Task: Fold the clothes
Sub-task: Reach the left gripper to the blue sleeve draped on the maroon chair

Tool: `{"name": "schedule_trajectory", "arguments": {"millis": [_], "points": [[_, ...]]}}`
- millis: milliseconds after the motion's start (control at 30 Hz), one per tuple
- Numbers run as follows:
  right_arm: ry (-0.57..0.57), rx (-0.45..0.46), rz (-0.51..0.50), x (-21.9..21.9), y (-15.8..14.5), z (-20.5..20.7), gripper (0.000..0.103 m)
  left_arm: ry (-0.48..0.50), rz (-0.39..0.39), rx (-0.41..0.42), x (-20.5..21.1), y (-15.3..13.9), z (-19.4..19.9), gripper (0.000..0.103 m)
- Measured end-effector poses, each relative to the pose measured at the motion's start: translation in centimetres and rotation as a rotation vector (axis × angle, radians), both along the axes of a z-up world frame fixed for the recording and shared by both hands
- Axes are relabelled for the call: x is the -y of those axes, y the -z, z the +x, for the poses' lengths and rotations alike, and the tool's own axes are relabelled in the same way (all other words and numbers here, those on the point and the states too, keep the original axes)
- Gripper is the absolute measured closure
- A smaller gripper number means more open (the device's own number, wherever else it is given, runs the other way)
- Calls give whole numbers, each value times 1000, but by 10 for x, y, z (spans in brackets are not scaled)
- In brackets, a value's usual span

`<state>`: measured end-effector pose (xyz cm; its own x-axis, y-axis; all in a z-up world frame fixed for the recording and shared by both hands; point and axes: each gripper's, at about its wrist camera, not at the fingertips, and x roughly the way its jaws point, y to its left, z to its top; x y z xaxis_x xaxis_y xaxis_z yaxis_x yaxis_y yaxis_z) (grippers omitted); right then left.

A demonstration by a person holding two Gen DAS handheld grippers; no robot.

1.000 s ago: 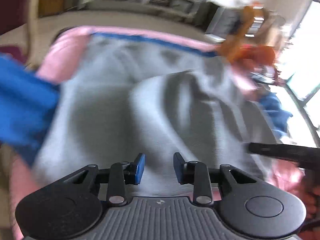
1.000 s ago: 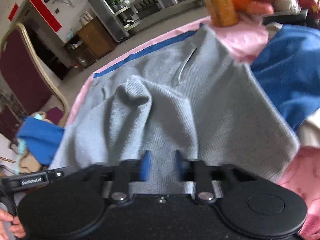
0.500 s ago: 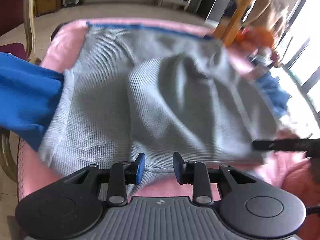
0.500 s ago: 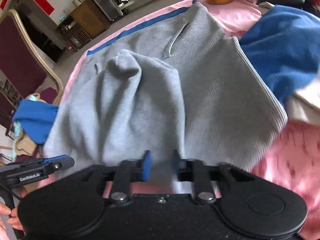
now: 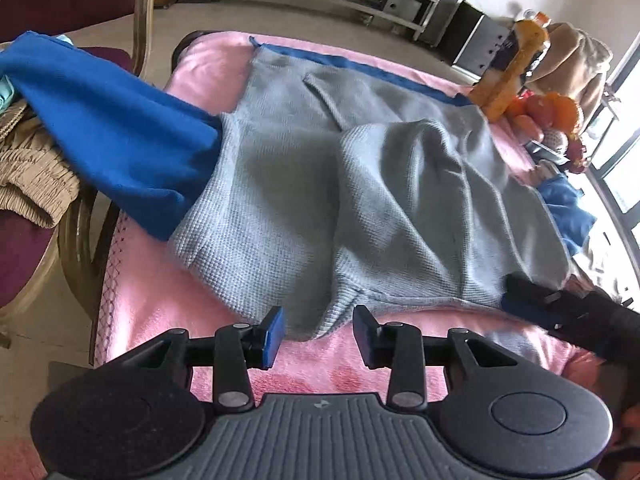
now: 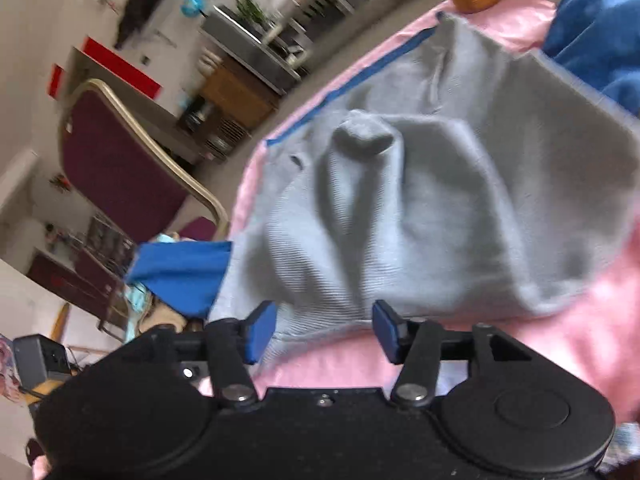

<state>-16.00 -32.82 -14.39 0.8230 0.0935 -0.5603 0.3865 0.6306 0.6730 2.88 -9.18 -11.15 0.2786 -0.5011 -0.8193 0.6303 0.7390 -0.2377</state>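
A grey knit garment lies partly folded on the pink tablecloth, with a raised ridge down its middle. My left gripper hovers at its near hem. The jaws are opening, and the hem's edge lies between the blue pads untouched. In the right wrist view the same garment fills the middle. My right gripper is at its near edge, jaws opening wide, with the pads clear of the cloth. One of its fingers shows at the garment's right corner.
A blue garment hangs from a maroon chair at the table's left, above beige clothes. More blue cloth and orange plush toys sit at the far right. Pink cloth shows along the near edge.
Both grippers have drawn back from over the garment to its near hem, and pink cloth now shows under them. The right jaws have spread wide and the left jaws a little.
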Motion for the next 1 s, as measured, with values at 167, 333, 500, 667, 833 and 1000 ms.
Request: {"name": "schedule_trajectory", "arguments": {"millis": [167, 333, 500, 667, 833, 1000], "points": [[-72, -22, -120, -23, 27, 31, 49, -99, 7, -8, -14, 5, 10, 66], [-95, 7, -198, -34, 32, 37, 43, -157, 9, -16, -22, 7, 16, 66], [-132, 24, -290, -41, 28, 42, 40, -160, 8, -7, -23, 5, 16, 66], [-114, 51, -303, -39, 17, 42, 43, -175, 2, -2, -26, 4, 16, 66], [-142, 160, -438, -52, -18, 26, 44, -188, -7, -4, -28, 4, 18, 66], [-144, 175, -450, -55, -34, 18, 44, -185, -4, 3, -28, 3, 17, 66]]}}
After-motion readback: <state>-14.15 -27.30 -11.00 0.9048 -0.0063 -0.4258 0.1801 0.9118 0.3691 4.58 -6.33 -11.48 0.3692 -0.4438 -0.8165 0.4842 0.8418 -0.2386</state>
